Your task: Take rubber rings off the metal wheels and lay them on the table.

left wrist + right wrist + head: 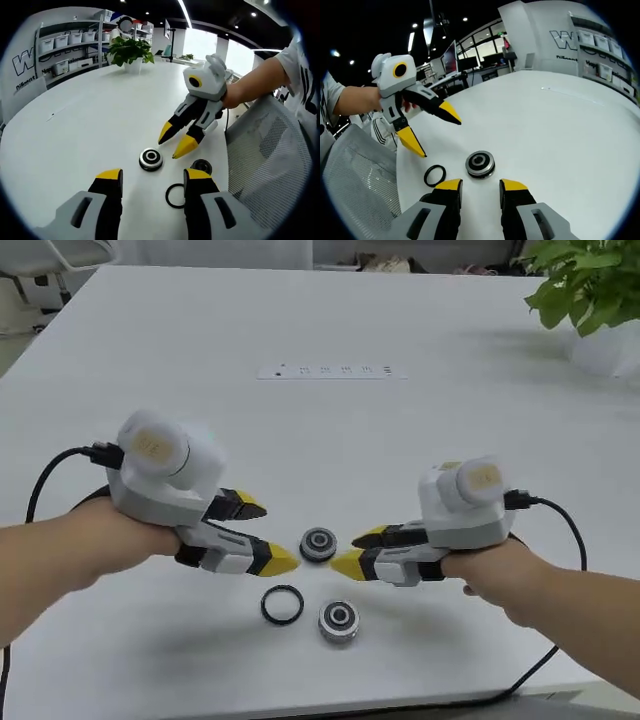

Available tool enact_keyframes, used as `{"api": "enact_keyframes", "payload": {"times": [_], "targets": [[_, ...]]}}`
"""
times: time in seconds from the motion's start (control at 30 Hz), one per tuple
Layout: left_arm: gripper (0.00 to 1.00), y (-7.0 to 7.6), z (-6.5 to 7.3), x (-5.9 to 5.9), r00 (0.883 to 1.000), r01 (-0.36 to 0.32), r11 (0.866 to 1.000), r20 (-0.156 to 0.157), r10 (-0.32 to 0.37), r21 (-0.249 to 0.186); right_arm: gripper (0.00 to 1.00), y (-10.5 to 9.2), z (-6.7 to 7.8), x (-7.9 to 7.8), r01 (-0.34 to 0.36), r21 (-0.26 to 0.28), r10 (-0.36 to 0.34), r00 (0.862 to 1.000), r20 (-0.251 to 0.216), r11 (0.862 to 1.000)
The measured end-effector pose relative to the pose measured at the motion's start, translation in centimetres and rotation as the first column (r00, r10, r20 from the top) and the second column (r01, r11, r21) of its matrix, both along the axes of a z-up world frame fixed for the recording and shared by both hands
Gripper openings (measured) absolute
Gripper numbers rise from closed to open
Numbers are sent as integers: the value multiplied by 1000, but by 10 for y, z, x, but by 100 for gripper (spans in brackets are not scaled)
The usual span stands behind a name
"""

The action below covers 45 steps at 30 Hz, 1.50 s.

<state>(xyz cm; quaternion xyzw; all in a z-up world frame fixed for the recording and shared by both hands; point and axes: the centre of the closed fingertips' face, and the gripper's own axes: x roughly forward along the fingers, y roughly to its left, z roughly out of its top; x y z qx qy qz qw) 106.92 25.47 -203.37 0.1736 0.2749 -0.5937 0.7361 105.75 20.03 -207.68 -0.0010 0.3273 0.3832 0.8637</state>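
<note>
A small metal wheel (pixel 318 544) with a dark outer band lies flat on the white table (pixel 330 440), between the tips of both grippers. My left gripper (pixel 262 533) is open, its yellow tips just left of that wheel. From the right, my right gripper (pixel 360 548) points at it, also open. A loose black rubber ring (pixel 282 605) lies nearer me, beside a second wheel (pixel 338 621). In the left gripper view the wheel (pixel 150 159) sits just beyond my open left gripper (pixel 153 176), with the ring (pixel 175 195) partly behind one jaw. In the right gripper view the wheel (pixel 480 164) lies ahead of my right gripper (pixel 481 185).
A flush socket panel (pixel 332 371) is set into the table further back. A potted plant (pixel 590 290) stands at the far right corner. Black cables (pixel 560 530) trail from both grippers. A grey mesh chair (pixel 270 160) stands by the near edge.
</note>
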Motion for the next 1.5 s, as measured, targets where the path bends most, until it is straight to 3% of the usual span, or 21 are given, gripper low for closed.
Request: {"api": "enact_keyframes", "payload": {"times": [0.53,1.0,1.27,1.5], "targets": [[37,-27,-21,2,999,39,999,-13,-38,37,29,2,-3,0,-16,-12,16,1000,13,1000],[18,-41,-28,3,998,57,996,-22,-56,61,29,3,-5,-3,-23,-16,23,1000,8,1000],[14,-44,-35,6,998,68,994,0,-68,90,28,4,-6,-4,-29,-20,29,1000,9,999],[9,-43,-36,15,996,70,992,52,-75,102,28,5,-7,-2,-29,-22,29,1000,11,999]]}}
